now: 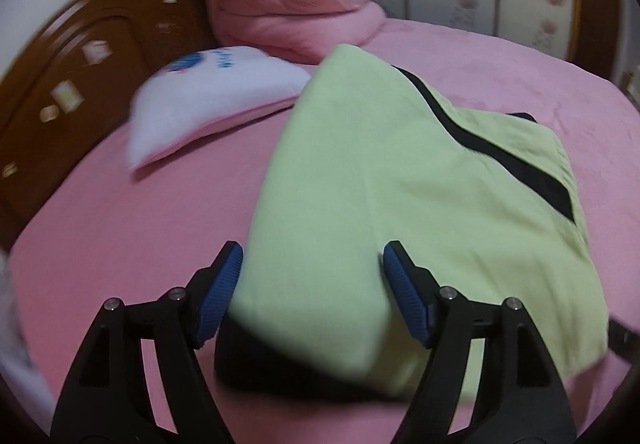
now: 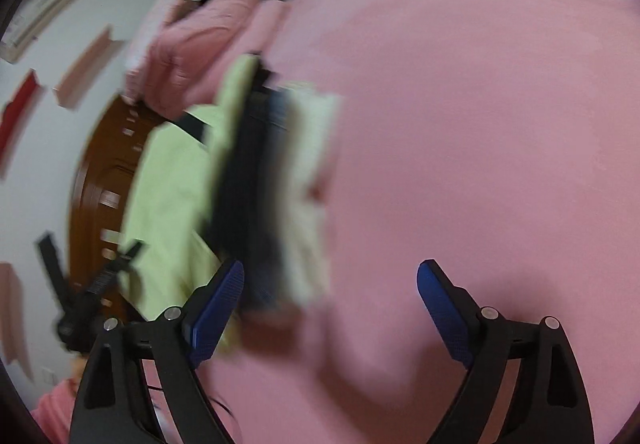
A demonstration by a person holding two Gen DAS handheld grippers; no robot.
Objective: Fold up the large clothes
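From the left wrist, the light green garment (image 1: 400, 180) with its black trim is lying on the pink bedsheet (image 1: 120, 224), already doubled over into a thick, roughly squared bundle. By my reckoning most of the folding is behind it, with perhaps a last tidy or a final fold left. The left gripper (image 1: 312, 276) is angling down over the bundle's near corner, its blue pads (image 1: 404, 292) standing apart on either side of the cloth and not pinching it. A white pillow (image 1: 208, 100) and a heaped pink quilt (image 1: 292, 12) are sitting beyond, by the wooden headboard (image 1: 80, 56).

From the right wrist, everything is smearing with motion. The right gripper (image 2: 330, 300) is gaping wide over bare sheet, nothing between its jaws, while the garment's edge is showing just beside its left pad.
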